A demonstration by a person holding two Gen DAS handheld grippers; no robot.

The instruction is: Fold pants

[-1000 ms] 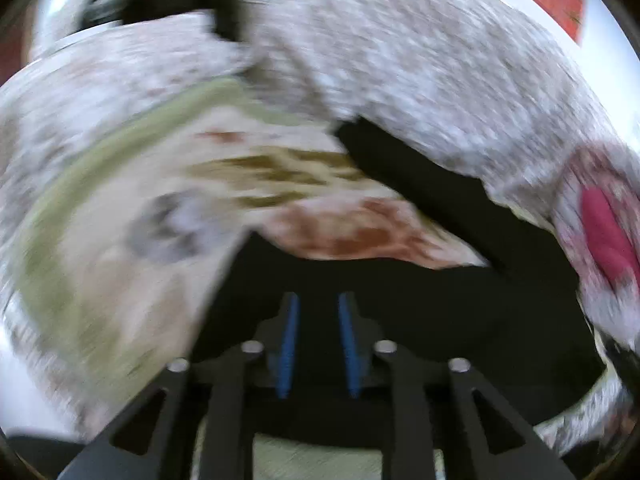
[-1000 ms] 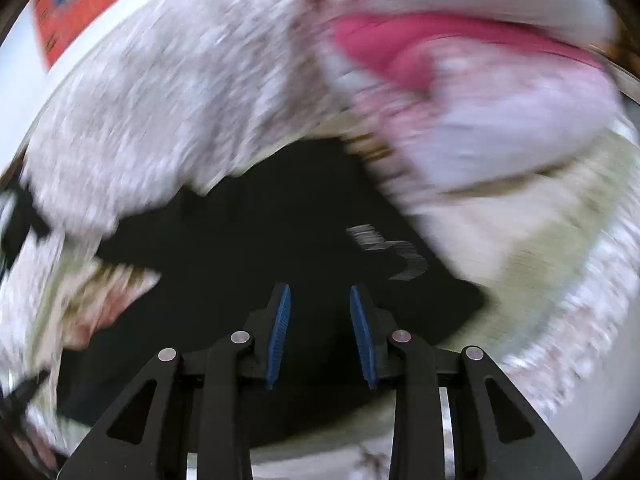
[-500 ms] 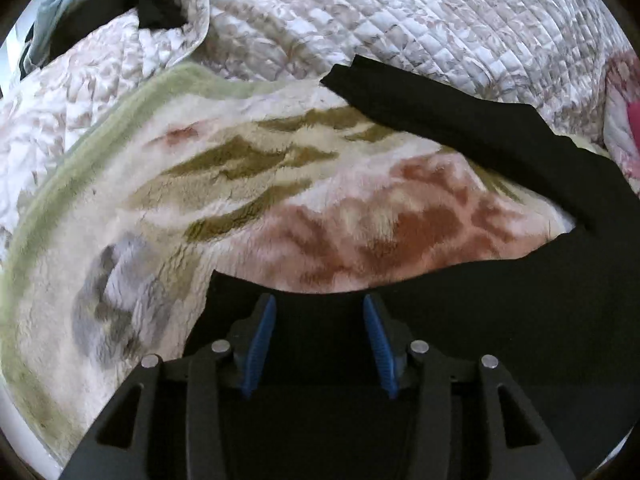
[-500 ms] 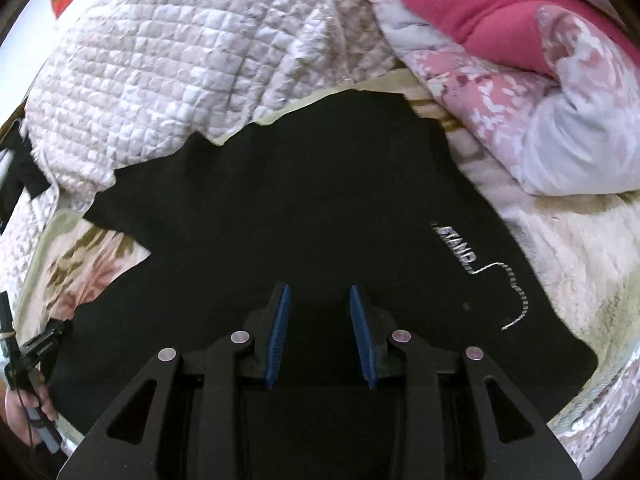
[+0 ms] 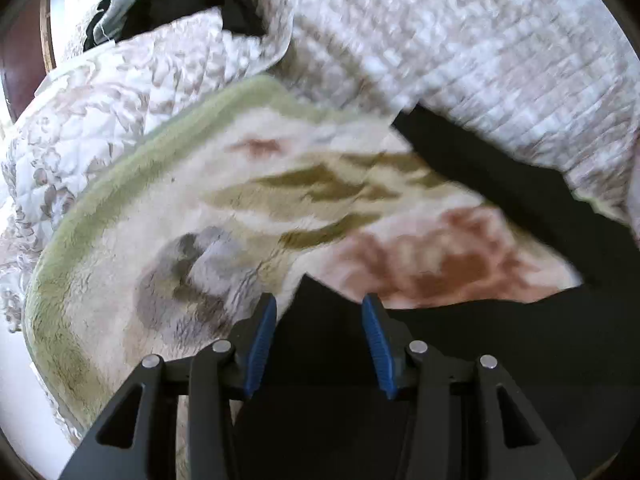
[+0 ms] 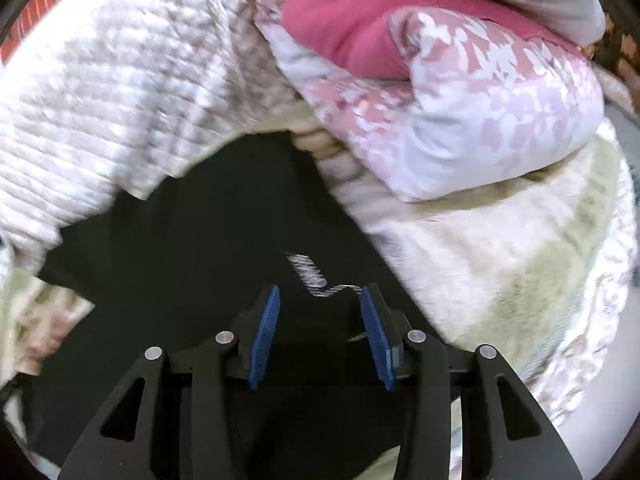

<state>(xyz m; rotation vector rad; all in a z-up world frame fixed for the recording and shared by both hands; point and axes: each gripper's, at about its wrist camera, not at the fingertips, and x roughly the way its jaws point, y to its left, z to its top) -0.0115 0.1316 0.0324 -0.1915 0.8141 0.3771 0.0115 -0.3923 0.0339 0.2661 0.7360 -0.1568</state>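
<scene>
Black pants lie spread on a patterned fleece blanket, and one leg stretches away to the upper right. My left gripper hovers over a corner of the pants with its blue pads apart, and no cloth is pinched between them. In the right wrist view the pants fill the middle, with a white printed mark just ahead of the pads. My right gripper is over the cloth. Its jaws are opening and the fabric lies beneath them, not pressed.
A white quilted cover is bunched up behind the pants. A pink and white floral duvet is piled at the right. The blanket's green border curves round the left, near the bed's edge.
Both grippers' pads now stand wider apart than a second ago. The left view has slid so a pants corner sits between the pads. The right gripper has moved up to the white print.
</scene>
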